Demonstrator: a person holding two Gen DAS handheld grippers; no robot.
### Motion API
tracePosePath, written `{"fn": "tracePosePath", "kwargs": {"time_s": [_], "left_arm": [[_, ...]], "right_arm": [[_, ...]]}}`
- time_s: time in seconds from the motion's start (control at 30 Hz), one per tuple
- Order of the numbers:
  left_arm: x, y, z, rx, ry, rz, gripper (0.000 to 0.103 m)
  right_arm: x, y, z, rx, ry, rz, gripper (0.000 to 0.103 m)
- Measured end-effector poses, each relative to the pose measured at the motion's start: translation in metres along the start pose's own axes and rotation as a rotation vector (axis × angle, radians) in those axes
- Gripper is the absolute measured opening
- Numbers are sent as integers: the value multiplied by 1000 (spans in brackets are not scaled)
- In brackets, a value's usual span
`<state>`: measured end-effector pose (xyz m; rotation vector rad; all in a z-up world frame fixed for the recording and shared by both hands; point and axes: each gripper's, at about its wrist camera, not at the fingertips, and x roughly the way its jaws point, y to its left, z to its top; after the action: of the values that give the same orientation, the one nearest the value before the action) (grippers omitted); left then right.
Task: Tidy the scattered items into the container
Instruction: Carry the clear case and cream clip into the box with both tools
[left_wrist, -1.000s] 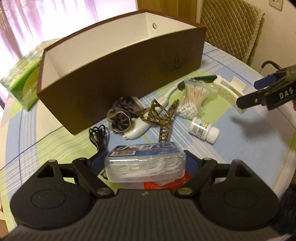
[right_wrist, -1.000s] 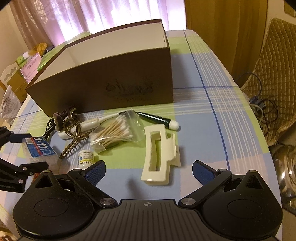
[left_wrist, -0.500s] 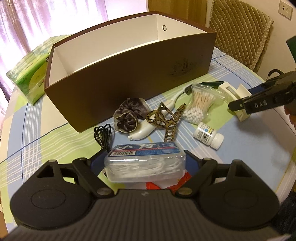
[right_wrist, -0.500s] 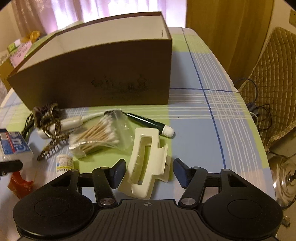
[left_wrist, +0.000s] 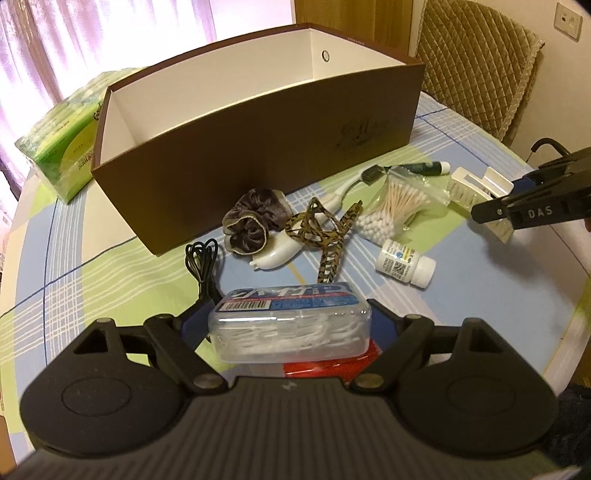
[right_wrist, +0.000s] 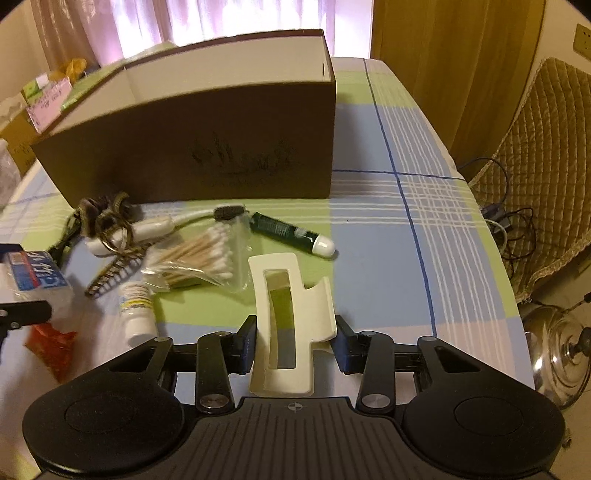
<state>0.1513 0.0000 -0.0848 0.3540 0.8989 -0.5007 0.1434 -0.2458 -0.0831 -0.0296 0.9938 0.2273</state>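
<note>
My left gripper (left_wrist: 288, 321) is shut on a clear plastic case with a blue label (left_wrist: 288, 310), held just above the tablecloth. The jaws of my right gripper (right_wrist: 293, 343) are closing on a cream hair claw clip (right_wrist: 284, 280), and both pads touch its sides. The open brown box (left_wrist: 258, 155) stands behind the items, its white inside bare as far as I can see. In front of it lie a dark scrunchie (left_wrist: 251, 225), a leopard-print clip (left_wrist: 325, 236), a bag of cotton swabs (left_wrist: 395, 206), a white bottle (left_wrist: 404, 260) and a green tube (left_wrist: 424, 169).
A black cable (left_wrist: 203, 262) and a white brush (left_wrist: 280, 254) lie near the box, and a red packet (left_wrist: 325, 365) sits under the case. A green tissue pack (left_wrist: 62, 147) lies left of the box. A padded chair (left_wrist: 476, 62) stands behind the table. A metal lid (right_wrist: 557, 350) rests on the floor.
My right gripper's jaws have come in from wide apart to both sides of the cream clip, which now stands between them. The left gripper keeps its hold on the case.
</note>
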Motion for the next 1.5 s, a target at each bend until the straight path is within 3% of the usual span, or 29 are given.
{"fn": "tracePosePath", "kwargs": {"time_s": [0.53,0.93,1.17,1.3,1.5], "left_arm": [[-38,6,43,-33,-141,-29,84],[-46,32,90,-38,-227,2,84],[-26,59,132,-59,-260,39,84],[-1,73,149,-79,-223,63,84],[45,95,168,-168,-128,23,84]], "right_arm": [[-36,24,46,-5,-84,194,44],[-32,31,104,-16,-181,269,44],[-16,38,150,-35,-258,269,44],[14,43,169,-45,-218,257,44],[63,45,183,-41,-89,241,44]]}}
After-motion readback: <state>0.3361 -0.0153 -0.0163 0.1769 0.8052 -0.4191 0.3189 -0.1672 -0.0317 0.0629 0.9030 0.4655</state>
